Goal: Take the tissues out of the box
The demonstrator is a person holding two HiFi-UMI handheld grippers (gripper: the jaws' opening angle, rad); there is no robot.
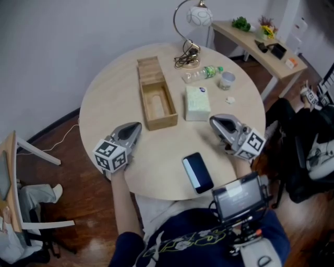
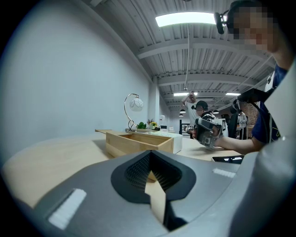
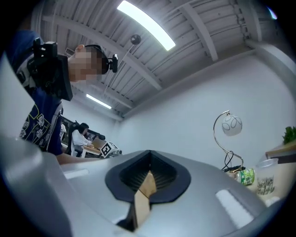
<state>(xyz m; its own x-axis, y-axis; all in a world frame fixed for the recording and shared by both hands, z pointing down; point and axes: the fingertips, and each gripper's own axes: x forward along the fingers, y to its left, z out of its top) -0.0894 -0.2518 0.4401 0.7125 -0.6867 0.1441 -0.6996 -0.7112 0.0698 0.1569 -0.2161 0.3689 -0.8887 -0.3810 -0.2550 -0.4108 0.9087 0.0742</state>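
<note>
Tissues [image 1: 198, 102] lay on the table [image 1: 156, 161] beside the empty box [image 1: 155, 99]; I judged the task done. Left gripper [image 1: 136, 125] and right gripper [image 1: 214, 121] were closed, empty, needing only to withdraw.

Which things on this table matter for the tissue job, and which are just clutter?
Job: box, open; tissues, lying beside it.
Clutter: lamp, bottle, cup, phone.
</note>
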